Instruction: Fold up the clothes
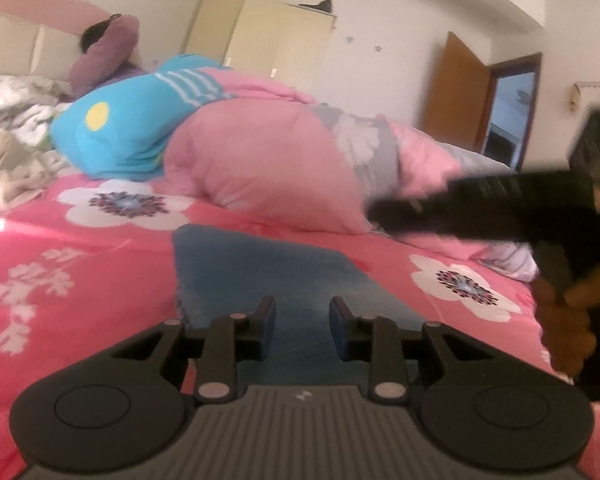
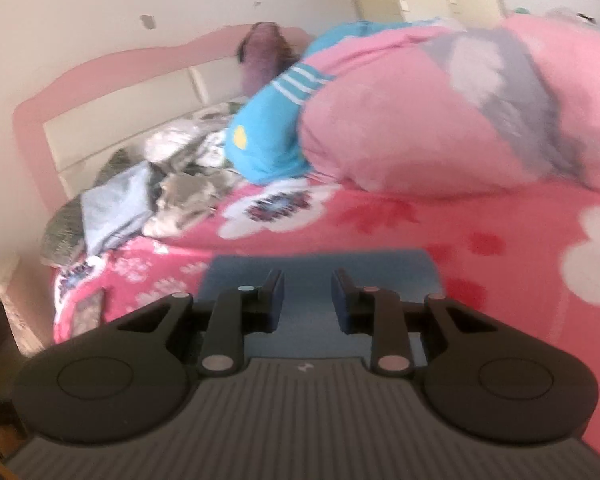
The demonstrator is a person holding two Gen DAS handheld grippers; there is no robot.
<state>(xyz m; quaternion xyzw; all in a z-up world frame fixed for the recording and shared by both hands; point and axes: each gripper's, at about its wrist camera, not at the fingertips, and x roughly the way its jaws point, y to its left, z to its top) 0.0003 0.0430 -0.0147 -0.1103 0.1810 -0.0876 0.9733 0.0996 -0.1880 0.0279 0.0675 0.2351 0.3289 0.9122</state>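
Left claw point(image 1: 302, 330): jaws apart, nothing between the pads, poised above a blue garment point(image 1: 260, 272). Right claw point(image 2: 307, 300): jaws apart, likewise empty, over the same blue cloth.

Blue garment: lies flat on the pink flowered bedspread point(image 1: 80, 280), directly beneath and ahead of both claws, its far edge toward a heaped pink quilt point(image 1: 268, 168). In the left view the right claw's body reaches in from the right side, held by a hand point(image 1: 568, 332).

Risk, as judged: both views are blurred, so a claw may close on the bedspread along with the garment, or take only one layer, leaving the fold crooked. The quilt, close behind, could foul a forward fold.
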